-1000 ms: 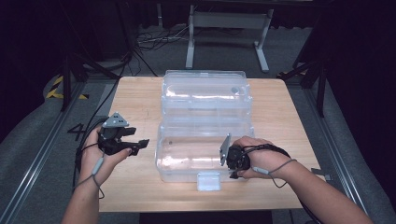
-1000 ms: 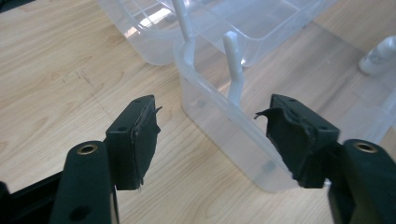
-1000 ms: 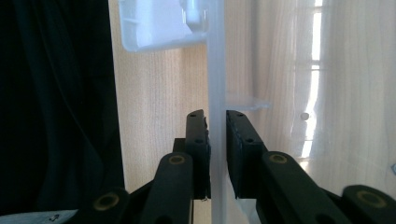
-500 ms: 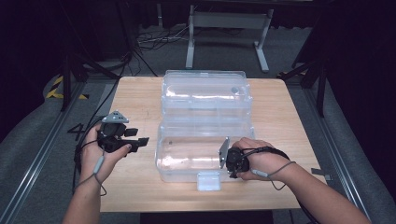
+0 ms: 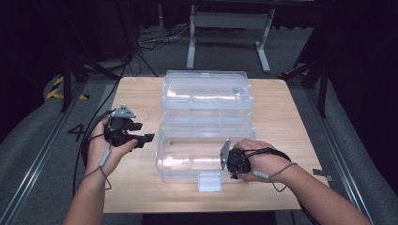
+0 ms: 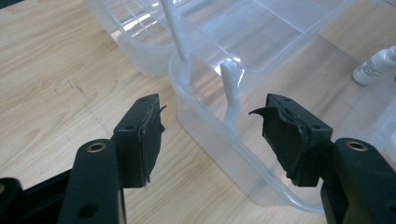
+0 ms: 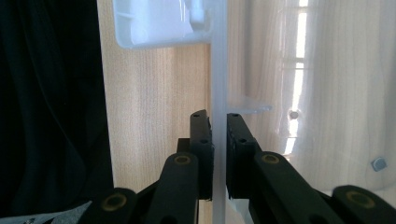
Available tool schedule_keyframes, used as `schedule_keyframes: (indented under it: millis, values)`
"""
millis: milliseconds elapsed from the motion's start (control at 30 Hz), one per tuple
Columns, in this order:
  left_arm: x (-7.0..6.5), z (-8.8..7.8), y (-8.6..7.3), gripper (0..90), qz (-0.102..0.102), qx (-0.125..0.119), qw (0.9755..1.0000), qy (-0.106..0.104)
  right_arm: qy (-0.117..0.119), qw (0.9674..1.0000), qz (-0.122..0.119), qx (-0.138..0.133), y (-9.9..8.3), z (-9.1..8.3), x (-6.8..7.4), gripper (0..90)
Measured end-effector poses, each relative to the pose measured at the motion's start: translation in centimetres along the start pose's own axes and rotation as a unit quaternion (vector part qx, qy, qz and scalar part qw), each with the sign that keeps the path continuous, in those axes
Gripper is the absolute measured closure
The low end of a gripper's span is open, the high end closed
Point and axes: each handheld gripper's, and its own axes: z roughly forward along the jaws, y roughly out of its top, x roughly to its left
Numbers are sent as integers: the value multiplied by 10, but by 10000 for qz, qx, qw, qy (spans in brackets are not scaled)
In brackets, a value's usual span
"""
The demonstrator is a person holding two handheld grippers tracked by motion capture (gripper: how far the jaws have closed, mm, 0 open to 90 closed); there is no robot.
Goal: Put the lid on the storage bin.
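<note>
We have the clear plastic box (image 5: 206, 140) open at the centre of the table (image 5: 291, 117), our right claw (image 5: 231, 161) clenched on its front wall beside the latch (image 5: 210, 182). Our left claw (image 5: 145, 138) hangs released at centre left, its jaws having just widened with nothing between them; next, we judge, it must close on the box's left rim.

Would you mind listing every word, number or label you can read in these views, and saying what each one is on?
"4": a dark mark on the grey floor left of the table, by the rail; it reads like a 4, though not sharply.
Small white bottle seen through the clear plastic box: its label carries print, too blurred to read.
Nothing else legible on the box, its front latch or the grippers.
</note>
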Motion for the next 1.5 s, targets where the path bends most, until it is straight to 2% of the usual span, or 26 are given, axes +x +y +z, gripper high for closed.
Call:
schedule_keyframes:
  millis: [233,267,533,633,767,933,1133,1367,1500]
  values:
    - [-3,-4,16,380,88,-76,9999,-51,-17,10000,10,-17,-1,0,1,841]
    - [-2,-4,19,379,169,-58,9998,-70,-16,10000,13,-17,-1,0,1,841]
    - [-6,-4,40,382,365,-48,9992,-148,-2,10000,38,-36,-1,0,0,840]
    - [-8,-3,48,370,516,-167,9983,-207,-13,10000,25,-57,-2,0,1,841]
    - [-12,2,60,364,577,-231,9973,-397,-1,10000,59,-72,-2,0,1,840]
    - [-15,10,76,366,731,-180,9963,-425,4,9999,96,-77,-2,0,1,839]
    - [-19,19,92,363,954,-190,9939,-528,0,9999,106,-108,-3,0,1,839]
    - [-23,27,109,366,1014,-204,9925,-648,-9,9999,95,-89,-2,0,0,839]
    - [-25,33,120,371,1114,-104,9914,-678,-12,9999,133,-75,-2,0,1,839]
